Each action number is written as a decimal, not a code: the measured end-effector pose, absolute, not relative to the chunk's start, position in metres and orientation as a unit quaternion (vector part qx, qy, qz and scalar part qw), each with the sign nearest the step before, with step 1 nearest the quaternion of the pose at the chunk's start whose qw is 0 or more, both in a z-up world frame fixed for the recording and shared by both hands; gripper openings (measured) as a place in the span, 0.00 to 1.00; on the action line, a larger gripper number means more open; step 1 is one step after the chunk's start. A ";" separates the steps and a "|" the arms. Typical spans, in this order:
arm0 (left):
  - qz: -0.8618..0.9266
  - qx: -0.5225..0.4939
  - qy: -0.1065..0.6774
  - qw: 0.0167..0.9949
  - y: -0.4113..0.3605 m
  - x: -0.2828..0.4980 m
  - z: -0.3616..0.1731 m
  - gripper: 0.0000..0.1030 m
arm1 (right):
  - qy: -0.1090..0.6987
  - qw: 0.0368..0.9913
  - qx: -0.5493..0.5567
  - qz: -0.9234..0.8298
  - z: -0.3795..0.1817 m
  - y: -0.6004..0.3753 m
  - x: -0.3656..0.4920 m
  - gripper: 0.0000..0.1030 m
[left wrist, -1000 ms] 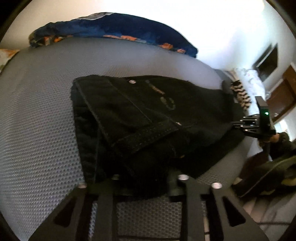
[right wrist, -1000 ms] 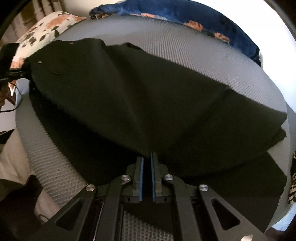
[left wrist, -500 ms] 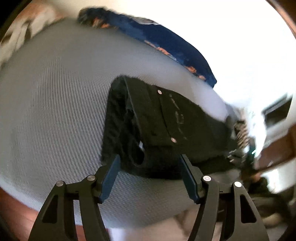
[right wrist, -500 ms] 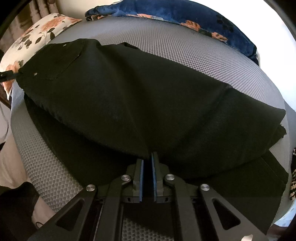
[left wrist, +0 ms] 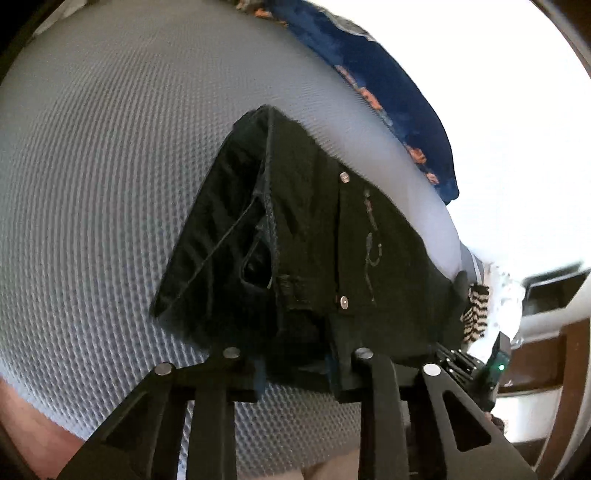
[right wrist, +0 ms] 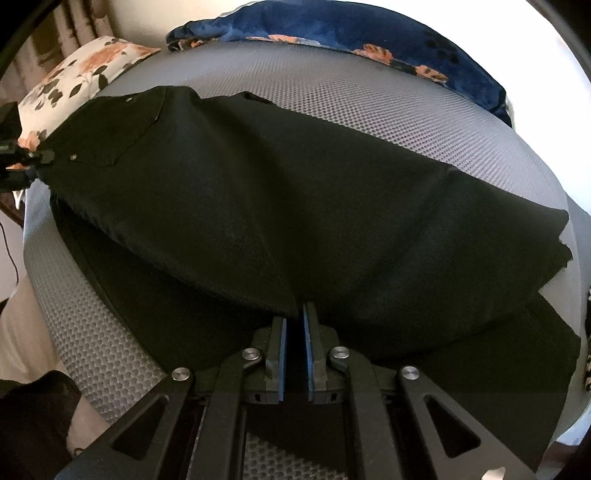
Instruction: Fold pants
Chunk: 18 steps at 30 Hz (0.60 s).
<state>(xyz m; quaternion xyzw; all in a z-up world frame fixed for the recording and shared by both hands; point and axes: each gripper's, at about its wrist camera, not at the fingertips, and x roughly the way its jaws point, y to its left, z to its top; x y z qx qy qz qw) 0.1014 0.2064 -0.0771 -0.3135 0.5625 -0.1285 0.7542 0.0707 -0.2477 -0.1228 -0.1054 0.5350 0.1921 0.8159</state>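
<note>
We had the right gripper (right wrist: 294, 332) clamped on a fold of the pants (right wrist: 295, 206), its jaws nearly together with black cloth pinched between them. We judged the fold half done: one leg lay over the other across the grey mattress (right wrist: 369, 99), and folding them shorter was left. At the waist end our left gripper (left wrist: 295, 363) was closing its jaws, the waistband between them, though we could not tell if the pads pressed it yet. Beyond lay a blue blanket (right wrist: 332, 22).
</note>
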 end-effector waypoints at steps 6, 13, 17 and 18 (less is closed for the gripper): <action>-0.170 -0.239 0.537 0.791 0.200 0.111 -0.044 0.21 | 0.532 0.817 -0.103 0.196 -0.107 -0.244 0.050 0.08; -0.177 -0.136 0.575 0.787 0.196 0.106 -0.073 0.21 | 0.556 0.799 -0.098 0.207 -0.119 -0.232 0.028 0.08; -0.180 -0.138 0.569 0.790 0.197 0.102 -0.083 0.22 | 0.563 0.795 -0.092 0.204 -0.123 -0.232 0.031 0.08; -0.179 -0.143 0.567 0.791 0.198 0.101 -0.083 0.23 | 0.564 0.795 -0.093 0.204 -0.121 -0.232 0.031 0.08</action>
